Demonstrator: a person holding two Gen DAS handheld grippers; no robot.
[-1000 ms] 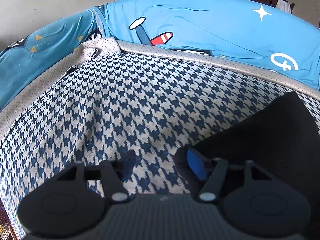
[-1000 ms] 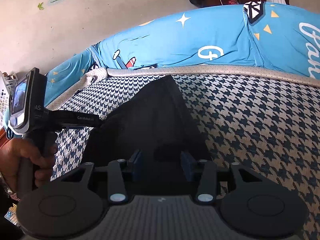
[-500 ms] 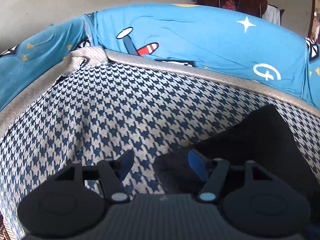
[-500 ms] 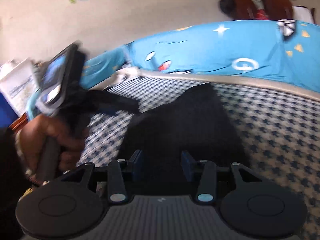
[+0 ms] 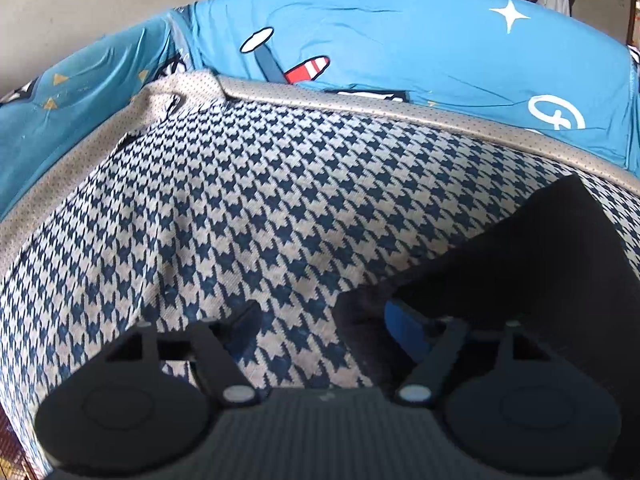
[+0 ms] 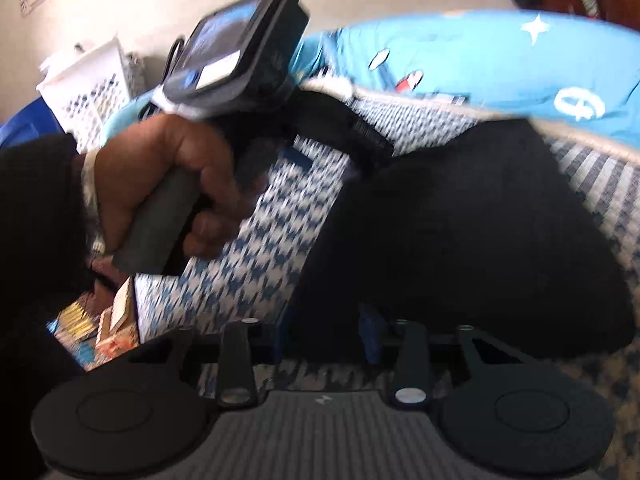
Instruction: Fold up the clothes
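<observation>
The black garment (image 5: 532, 264) lies on the houndstooth cover (image 5: 248, 216). The left gripper (image 5: 320, 320) has just opened wider, its jaws apart at the garment's edge. The right gripper (image 6: 326, 332) has been closing on the black cloth and grips it

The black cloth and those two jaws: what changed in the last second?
The right gripper swung toward the hand holding the left gripper, its jaws closing on the black cloth. The left jaws have just opened wider. The houndstooth cover stayed put.

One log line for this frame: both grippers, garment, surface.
left gripper: open, jaws just widened, black garment corner at right finger | right gripper: jaws closing around garment edge | surface: houndstooth cover
</observation>
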